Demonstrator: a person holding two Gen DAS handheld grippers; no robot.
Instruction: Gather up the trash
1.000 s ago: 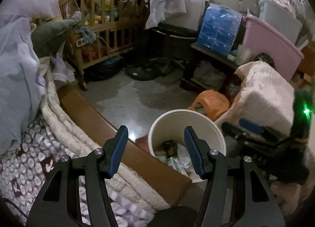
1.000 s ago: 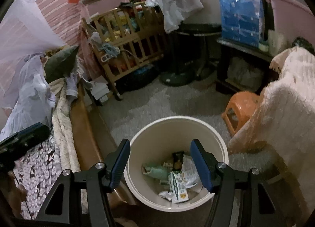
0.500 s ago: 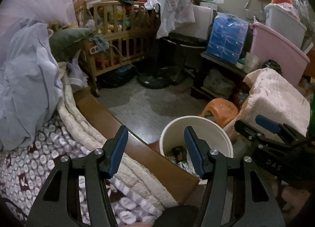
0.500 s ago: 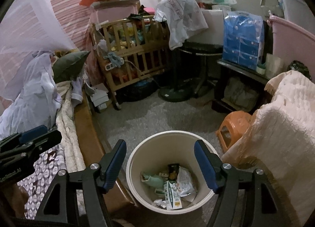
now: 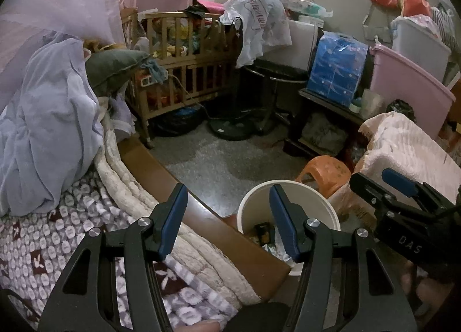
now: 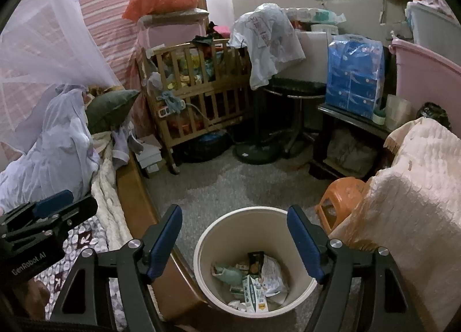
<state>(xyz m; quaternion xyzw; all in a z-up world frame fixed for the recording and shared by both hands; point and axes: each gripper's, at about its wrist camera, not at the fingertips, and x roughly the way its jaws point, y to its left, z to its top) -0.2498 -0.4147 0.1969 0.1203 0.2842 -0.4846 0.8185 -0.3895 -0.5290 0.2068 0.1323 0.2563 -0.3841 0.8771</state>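
Below, round cream plastic waste bucket [image 6: 253, 262] sitting on the speckled grey floor [image 6: 219, 188] beside the brown wooden bed frame [image 5: 201, 216], crumpled wrappers and cartons [image 6: 253, 277] lying inside, right gripper [image 6: 234, 241] fingers having just been opening, nothing between them, left gripper [image 5: 227, 221] fingers standing wide, empty.

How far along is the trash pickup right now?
Done: several wrappers and cartons already lie in the white bin. In hand: nothing; the right tool, whose jaws have just been opening, and the left tool are both empty. Left: no loose trash shows on the floor.
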